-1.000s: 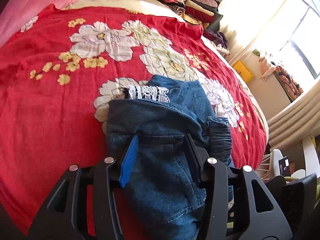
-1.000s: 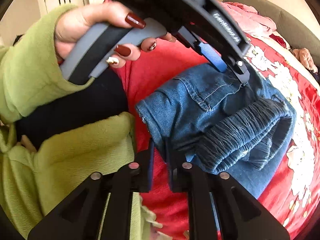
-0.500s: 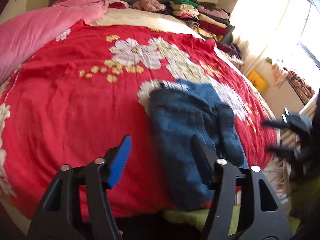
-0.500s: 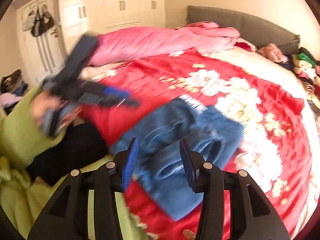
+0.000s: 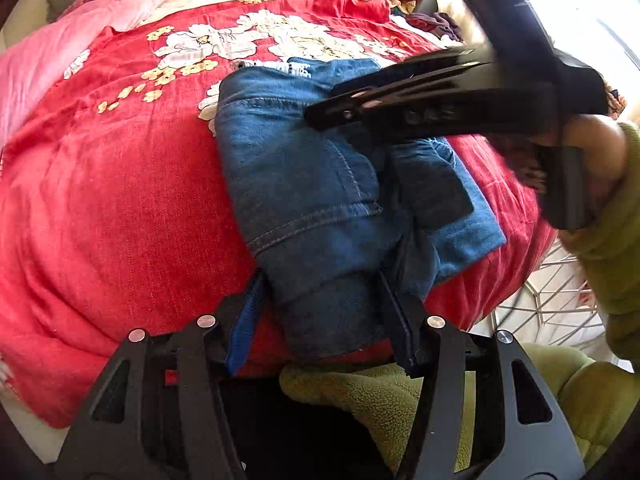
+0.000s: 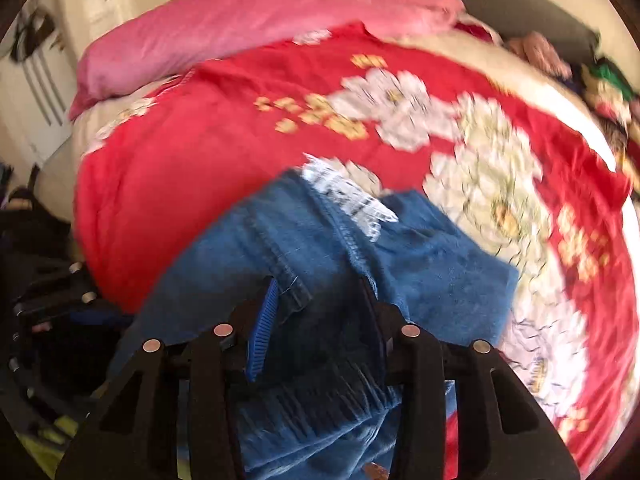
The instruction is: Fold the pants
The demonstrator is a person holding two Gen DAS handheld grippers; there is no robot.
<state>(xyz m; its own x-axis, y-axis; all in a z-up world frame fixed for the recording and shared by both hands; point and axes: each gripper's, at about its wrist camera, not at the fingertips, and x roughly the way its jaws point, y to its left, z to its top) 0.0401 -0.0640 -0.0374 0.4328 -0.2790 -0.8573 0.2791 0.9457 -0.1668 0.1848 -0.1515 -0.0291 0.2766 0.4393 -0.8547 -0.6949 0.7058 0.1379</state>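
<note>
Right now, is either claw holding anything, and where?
The jeans' near edge lies inside the left gripper and the right gripper, whose jaws are closing; a real grip cannot be told.

Both grippers are angled steeply down. The left gripper [image 5: 324, 316] has its jaws parted about halfway, blue pad on the left finger, black finger on the right, and the near end of the folded jeans [image 5: 316, 200] sits in the gap; I can't tell whether the pads are actually pressing on it. The right gripper [image 6: 318, 320] is closing a bit right now, jaws partly apart with the denim bunched between them. From the left wrist camera you can see the right gripper reaching across from the right side, gripped by the right hand [image 5: 592, 156], with a green fleece sleeve [image 5: 616, 240] running off behind it.
</note>
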